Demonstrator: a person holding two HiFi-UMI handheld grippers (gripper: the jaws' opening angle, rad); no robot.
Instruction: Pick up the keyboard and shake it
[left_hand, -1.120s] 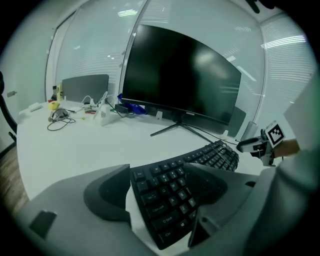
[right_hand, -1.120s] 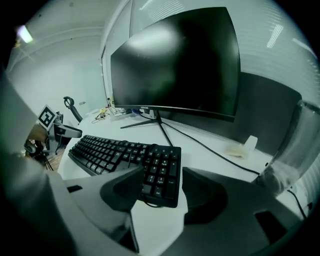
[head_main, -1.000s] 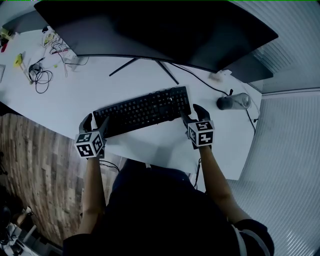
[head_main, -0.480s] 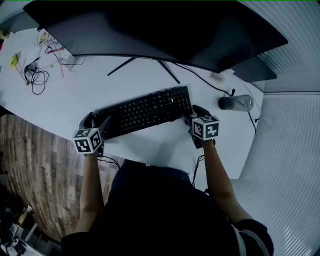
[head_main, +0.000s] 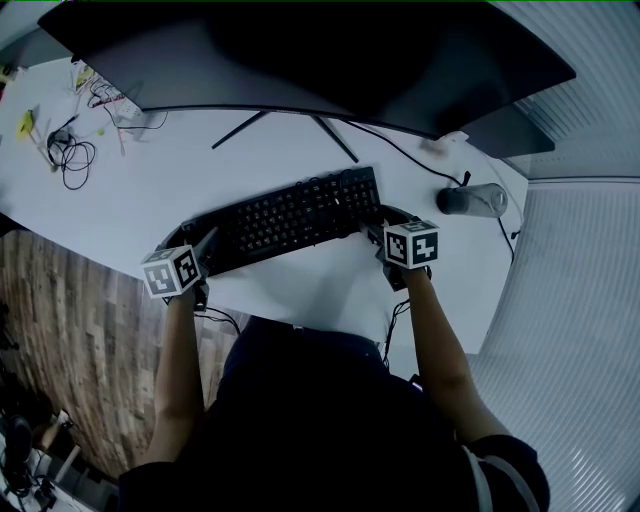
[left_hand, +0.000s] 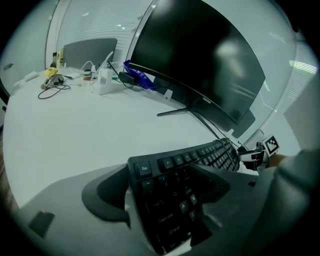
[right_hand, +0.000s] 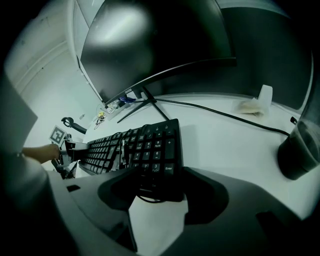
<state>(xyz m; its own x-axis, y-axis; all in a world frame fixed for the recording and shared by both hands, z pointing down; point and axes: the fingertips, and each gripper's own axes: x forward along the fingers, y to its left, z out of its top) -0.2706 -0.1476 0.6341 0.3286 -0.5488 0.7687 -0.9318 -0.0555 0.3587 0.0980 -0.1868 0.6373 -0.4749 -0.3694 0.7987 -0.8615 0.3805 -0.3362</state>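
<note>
Head view, left to right. A tangle of black cables (head_main: 70, 155) lies on the white desk (head_main: 150, 195), well left of the black plastic keyboard (head_main: 285, 218) and towards its far side.

Left gripper (head_main: 195, 245): it sits at the keyboard's left short end. In the left gripper view the jaws of the left gripper (left_hand: 165, 195) are clamped on that end of the keyboard (left_hand: 200, 155), one jaw against the Esc corner and the other over the keys.

The keyboard runs slantwise in front of the large curved black monitor (head_main: 320, 60), its right end farther from the person. Whether it is clear of the desk cannot be told.

Right gripper (head_main: 385, 222): it sits at the keyboard's right short end. In its own view the right gripper (right_hand: 155, 185) has its jaws pinching the number-pad end of the keyboard (right_hand: 135, 145).

A dark tumbler (head_main: 470, 202) lies on its side, near, right of the keyboard.
</note>
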